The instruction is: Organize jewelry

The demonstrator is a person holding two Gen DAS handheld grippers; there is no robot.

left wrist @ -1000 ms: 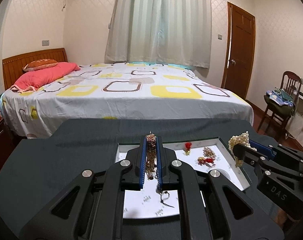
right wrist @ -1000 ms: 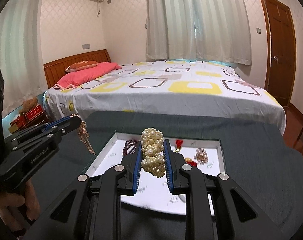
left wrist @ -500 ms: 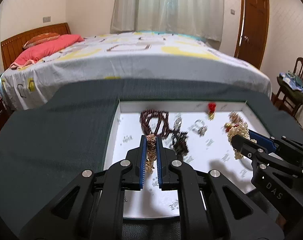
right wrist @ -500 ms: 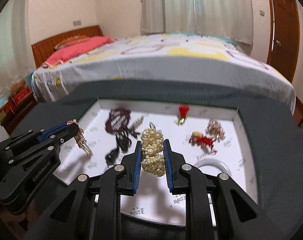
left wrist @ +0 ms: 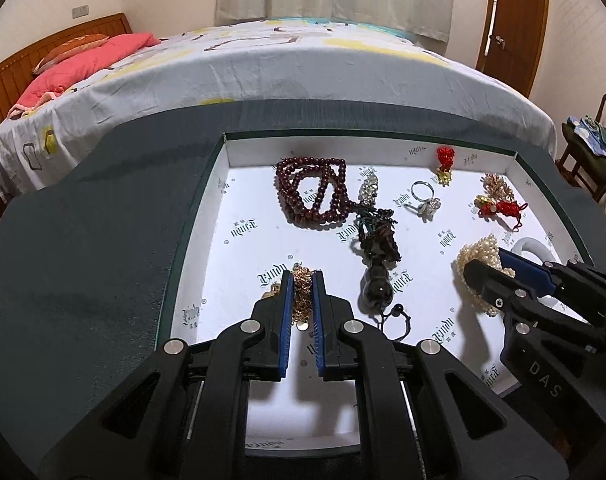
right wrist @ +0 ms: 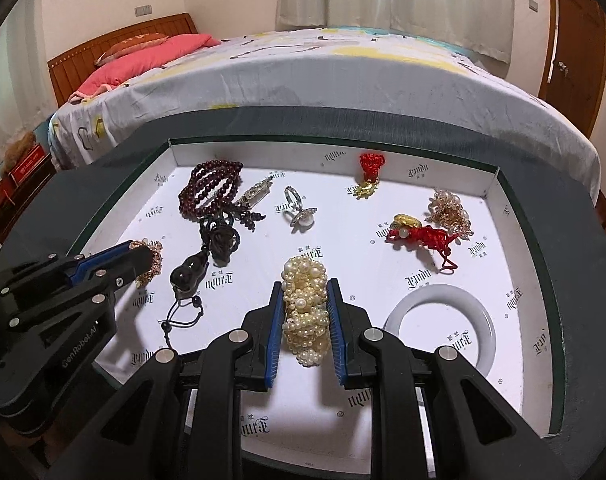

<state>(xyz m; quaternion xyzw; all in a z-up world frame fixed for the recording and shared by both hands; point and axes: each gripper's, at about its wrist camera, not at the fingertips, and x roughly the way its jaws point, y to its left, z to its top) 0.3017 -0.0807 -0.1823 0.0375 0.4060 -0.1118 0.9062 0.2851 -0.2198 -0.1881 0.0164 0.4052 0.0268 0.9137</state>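
Observation:
A shallow white tray [left wrist: 367, 145] [right wrist: 327, 150] on a dark cloth table holds loose jewelry. My left gripper [left wrist: 301, 280] is shut on a gold chain piece [left wrist: 301, 286], low over the tray's left front; it also shows in the right wrist view [right wrist: 145, 260]. My right gripper [right wrist: 305, 292] is shut on a pearl strand bundle [right wrist: 306, 308], low over the tray's middle front; the pearls also show in the left wrist view [left wrist: 477, 256].
In the tray lie a dark red bead strand [right wrist: 211, 192], a black gourd pendant [right wrist: 189, 276], a silver ring [right wrist: 297, 212], red knot charms [right wrist: 423, 236], a gold cluster [right wrist: 449, 210] and a white bangle [right wrist: 441, 326]. A bed [right wrist: 343, 68] stands behind the table.
Both grippers have come down and tilted toward the tray, still holding their pieces. The gold chain and the pearls now sit close to the tray floor.

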